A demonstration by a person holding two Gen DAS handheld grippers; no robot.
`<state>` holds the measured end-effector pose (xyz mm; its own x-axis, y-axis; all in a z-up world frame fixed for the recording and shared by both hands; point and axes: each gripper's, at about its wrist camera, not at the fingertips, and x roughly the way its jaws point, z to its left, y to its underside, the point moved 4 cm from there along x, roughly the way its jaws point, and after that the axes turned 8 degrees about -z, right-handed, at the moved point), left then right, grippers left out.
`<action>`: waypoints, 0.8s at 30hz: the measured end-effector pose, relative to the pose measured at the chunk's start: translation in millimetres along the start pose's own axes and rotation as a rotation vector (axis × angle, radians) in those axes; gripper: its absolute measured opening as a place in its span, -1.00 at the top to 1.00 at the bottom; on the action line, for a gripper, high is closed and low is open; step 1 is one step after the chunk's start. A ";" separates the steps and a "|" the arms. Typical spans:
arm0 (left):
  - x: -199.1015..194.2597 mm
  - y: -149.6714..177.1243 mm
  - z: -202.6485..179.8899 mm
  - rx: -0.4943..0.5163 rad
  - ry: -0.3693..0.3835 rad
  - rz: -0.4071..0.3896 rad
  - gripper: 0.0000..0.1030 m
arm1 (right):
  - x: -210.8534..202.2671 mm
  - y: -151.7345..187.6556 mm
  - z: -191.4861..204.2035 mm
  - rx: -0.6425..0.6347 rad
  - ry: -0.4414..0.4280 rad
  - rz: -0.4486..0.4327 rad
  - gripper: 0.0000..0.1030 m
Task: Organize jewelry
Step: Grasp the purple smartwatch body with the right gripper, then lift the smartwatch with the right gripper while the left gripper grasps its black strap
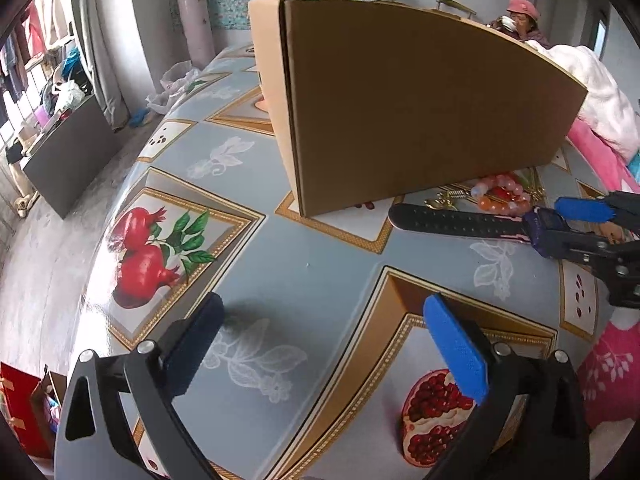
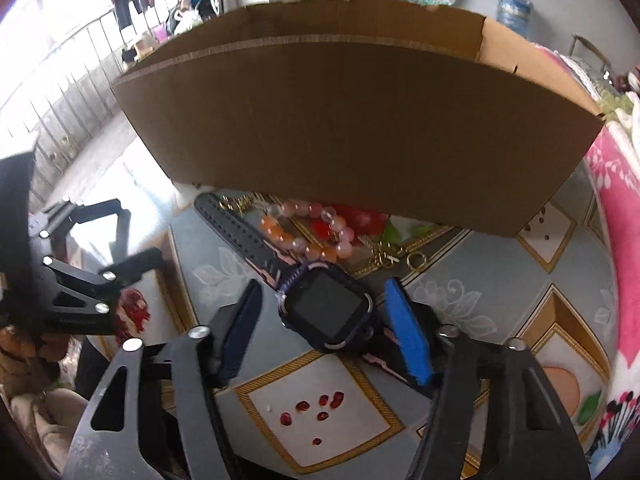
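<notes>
A dark purple smartwatch (image 2: pixel 326 312) with a black strap (image 1: pixel 452 222) lies on the patterned table between the fingers of my right gripper (image 2: pixel 326 320). The jaws stand apart on either side of its case, with a gap showing on the left. A bead bracelet (image 2: pixel 308 236) in pink, orange and red lies just beyond it, beside gold chain pieces (image 2: pixel 384 256), against the wall of a cardboard box (image 2: pixel 352 120). My left gripper (image 1: pixel 324 356) is open and empty over bare tablecloth, left of the watch. The box (image 1: pixel 420 104) stands behind.
The table (image 1: pixel 312 264) has a glossy blue cloth with pomegranate prints. Pink and white bedding (image 1: pixel 600 96) lies at the right edge. A person in a pink hat (image 1: pixel 520 20) sits behind the box. A grey cabinet (image 1: pixel 68 160) stands on the floor at left.
</notes>
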<state>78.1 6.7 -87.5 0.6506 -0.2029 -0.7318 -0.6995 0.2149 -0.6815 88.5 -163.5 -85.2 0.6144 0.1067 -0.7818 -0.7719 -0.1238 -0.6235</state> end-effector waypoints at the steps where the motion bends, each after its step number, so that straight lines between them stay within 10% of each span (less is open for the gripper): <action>1: -0.8 0.6 0.1 0.001 0.003 -0.004 -0.91 | 0.4 0.8 0.5 -0.007 -0.002 -0.005 0.01; 13: -27.5 0.8 -3.9 -0.046 0.176 -0.102 -0.73 | -4.3 19.0 26.5 -0.133 -0.087 -0.017 0.05; 24: -17.9 -5.2 -2.5 -0.057 0.144 -0.090 -0.34 | -10.5 27.1 24.0 -0.139 -0.104 -0.035 0.04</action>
<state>69.4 6.8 -70.8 0.6654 -0.3542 -0.6571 -0.6585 0.1360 -0.7402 57.2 -144.3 -93.7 0.6145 0.2141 -0.7593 -0.7161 -0.2525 -0.6507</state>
